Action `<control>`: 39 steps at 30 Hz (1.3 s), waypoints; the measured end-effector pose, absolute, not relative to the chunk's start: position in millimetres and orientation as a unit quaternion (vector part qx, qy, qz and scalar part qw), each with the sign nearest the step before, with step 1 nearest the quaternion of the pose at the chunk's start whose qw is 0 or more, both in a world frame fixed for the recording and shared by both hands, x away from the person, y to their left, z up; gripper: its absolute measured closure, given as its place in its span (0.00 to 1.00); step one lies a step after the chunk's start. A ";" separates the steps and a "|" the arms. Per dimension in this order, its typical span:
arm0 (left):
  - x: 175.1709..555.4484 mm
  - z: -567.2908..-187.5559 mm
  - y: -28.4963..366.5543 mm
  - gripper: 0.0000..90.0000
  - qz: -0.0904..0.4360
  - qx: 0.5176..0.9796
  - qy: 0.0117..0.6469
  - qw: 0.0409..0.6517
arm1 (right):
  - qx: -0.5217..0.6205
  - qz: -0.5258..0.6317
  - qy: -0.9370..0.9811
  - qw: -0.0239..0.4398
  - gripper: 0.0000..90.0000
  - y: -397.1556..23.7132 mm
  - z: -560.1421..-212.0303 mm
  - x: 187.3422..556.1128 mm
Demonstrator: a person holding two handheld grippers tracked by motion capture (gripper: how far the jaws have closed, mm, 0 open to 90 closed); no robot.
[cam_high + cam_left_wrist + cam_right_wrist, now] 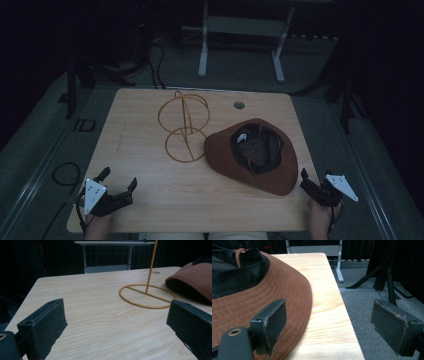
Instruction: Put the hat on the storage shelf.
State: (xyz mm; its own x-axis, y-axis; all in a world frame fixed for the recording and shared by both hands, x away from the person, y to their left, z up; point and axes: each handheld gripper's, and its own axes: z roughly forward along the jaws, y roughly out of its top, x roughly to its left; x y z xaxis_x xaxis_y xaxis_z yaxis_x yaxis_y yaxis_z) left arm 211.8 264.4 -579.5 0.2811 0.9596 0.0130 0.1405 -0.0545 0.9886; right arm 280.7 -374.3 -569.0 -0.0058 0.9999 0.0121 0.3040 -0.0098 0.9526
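Hat (260, 170) lies upside down at centre-right of the high view, brown brim flat on the table (150, 185), crown opening facing up. Inside the crown: dark mesh lining, a thin brown cord (254, 150) looping through, and a small white tag (242, 136) near the far inner edge. Nothing else I can make out in there.

Wire stand (183, 125) sits left of the hat, centre of the frame: round base ring flat on the wood, upright rod, crossed hoops on top. Base ring is just beside the hat brim; can't tell if they touch. In my left gripper view the ring (147, 296) and rod are at upper right, hat edge (195, 280) beyond them at the far right.

My left gripper (119, 181) is at the lower left of the high view, over the near table edge, jaws spread wide, holding nothing. My right gripper (306, 181) is at the lower right, just off the hat brim, jaws also spread and empty. In my right gripper view one jaw sits above the brim (274, 297), the other hangs past the table's edge over the floor (367, 305).

Table is light wood with rounded corners and a small round cable hole (239, 105) near the far edge. Room is dim: grey carpet, black cables (65, 175) at left, a white frame (240, 35) at top centre.
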 end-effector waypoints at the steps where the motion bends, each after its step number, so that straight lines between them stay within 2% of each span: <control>1: 211.8 -579.5 264.4 0.03 0.395 0.609 0.451 0.519 | 0.572 0.422 0.570 0.412 0.15 -374.3 -569.0 280.7; 10: 209.0 -579.8 267.3 0.03 0.394 0.600 0.450 0.531 | 0.561 0.420 0.595 0.394 0.16 -371.2 -568.7 282.1; 18: 210.6 -580.6 262.6 0.03 0.396 0.618 0.445 0.513 | 0.565 0.436 0.620 0.325 0.16 -365.1 -559.2 281.6; 22: 210.9 -580.7 261.2 0.03 0.395 0.624 0.444 0.508 | 0.559 0.430 0.636 0.314 0.16 -355.0 -545.2 283.0; 36: 210.1 -578.8 264.3 0.03 0.378 0.627 0.457 0.505 | 0.495 0.421 0.713 0.264 0.15 -319.3 -511.5 320.7; 39: 209.7 -578.3 262.9 0.03 0.384 0.633 0.453 0.496 | 0.494 0.421 0.713 0.266 0.14 -310.7 -506.8 328.7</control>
State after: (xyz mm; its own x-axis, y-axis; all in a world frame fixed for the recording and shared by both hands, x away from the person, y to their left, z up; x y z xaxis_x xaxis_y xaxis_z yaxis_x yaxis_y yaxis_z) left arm 209.7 262.9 -578.3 0.2944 0.9550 0.0369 0.1924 -0.0971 0.9765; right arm 328.7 -310.7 -506.8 -0.3706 0.9280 0.0375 0.4809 0.1572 0.8626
